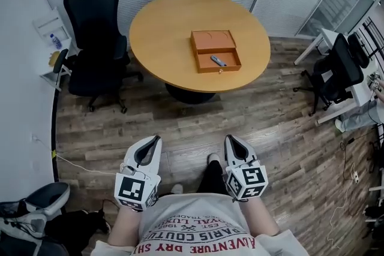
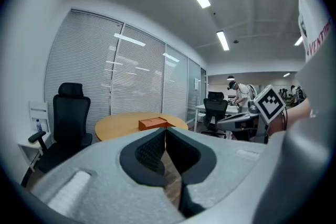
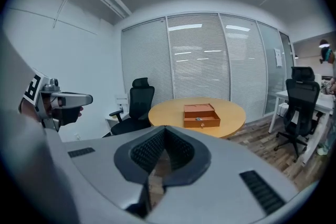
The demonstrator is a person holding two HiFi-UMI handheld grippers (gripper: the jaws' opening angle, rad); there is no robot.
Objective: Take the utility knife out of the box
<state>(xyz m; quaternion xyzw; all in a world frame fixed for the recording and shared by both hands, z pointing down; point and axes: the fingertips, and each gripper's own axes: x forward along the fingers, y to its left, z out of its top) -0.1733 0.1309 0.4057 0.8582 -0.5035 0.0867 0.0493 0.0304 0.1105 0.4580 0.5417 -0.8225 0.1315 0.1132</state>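
An open orange box (image 1: 216, 50) lies on a round wooden table (image 1: 162, 33) ahead of me, its lid folded back. A grey utility knife (image 1: 218, 60) rests in the box's near compartment. The box (image 3: 201, 115) also shows in the right gripper view and, small, as an orange box (image 2: 153, 123) in the left gripper view. My left gripper (image 1: 156, 138) and right gripper (image 1: 228, 138) hang side by side over the floor, well short of the table. Both are shut, tips together, with nothing between them.
A black office chair (image 1: 95, 39) stands left of the table, with a small white shelf (image 1: 49, 30) by the wall. Another black chair (image 1: 336, 72) and a white desk (image 1: 327, 39) are at the right. Bags lie on the floor at lower left (image 1: 36, 213). Wood floor separates me from the table.
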